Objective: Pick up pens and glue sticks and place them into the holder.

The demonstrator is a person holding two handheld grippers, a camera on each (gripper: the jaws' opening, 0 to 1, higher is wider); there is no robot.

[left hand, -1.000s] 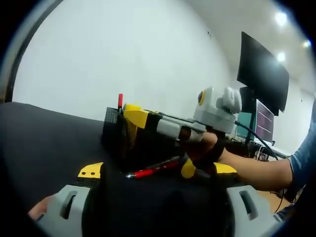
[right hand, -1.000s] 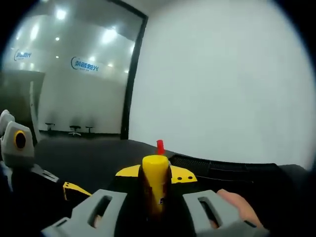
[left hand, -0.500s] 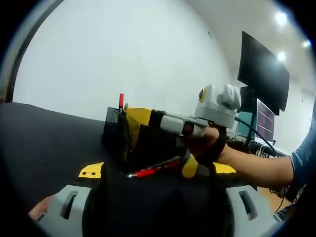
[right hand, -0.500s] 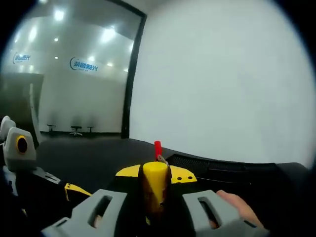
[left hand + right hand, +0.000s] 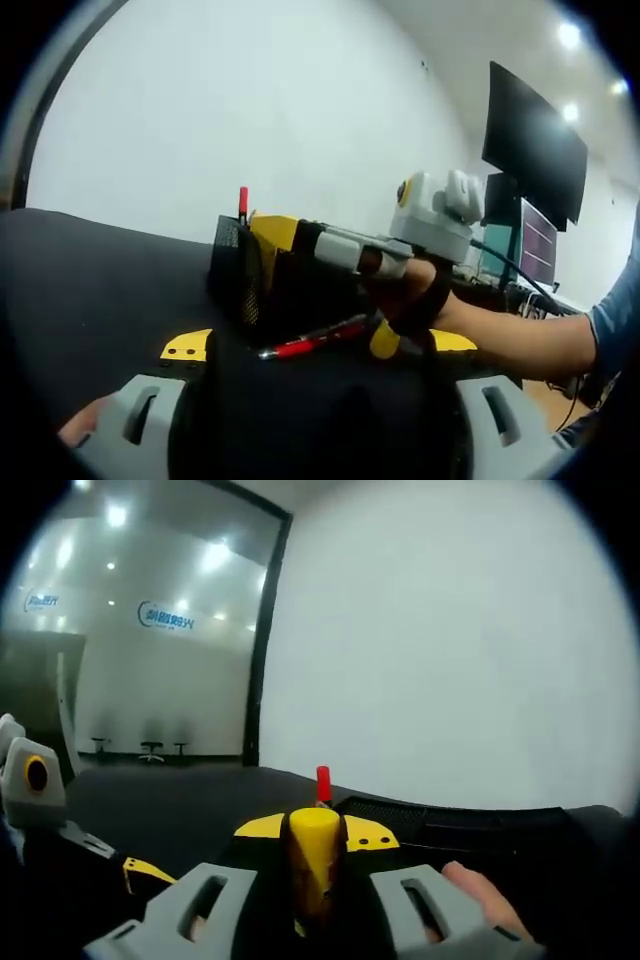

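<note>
A black mesh holder (image 5: 238, 283) stands on the black table (image 5: 90, 290) with a red pen (image 5: 243, 200) sticking up out of it. My right gripper (image 5: 270, 233) reaches in from the right and hangs over the holder's top. In the right gripper view it (image 5: 315, 832) is shut on an upright yellow glue stick (image 5: 315, 865), just before the holder's rim (image 5: 440, 812) and the red pen (image 5: 323, 781). A second red pen (image 5: 300, 347) lies on the table beside the holder. My left gripper (image 5: 320, 345) stands open and low, short of that pen.
A person's hand and forearm (image 5: 500, 340) hold the right gripper. Dark monitors (image 5: 535, 145) stand at the far right. A white wall rises behind the table. The left gripper (image 5: 140, 872) shows low at the left of the right gripper view.
The glue stick sits a little lower between the right jaws than a second ago. The right gripper has barely shifted over the holder. The left gripper is still.
</note>
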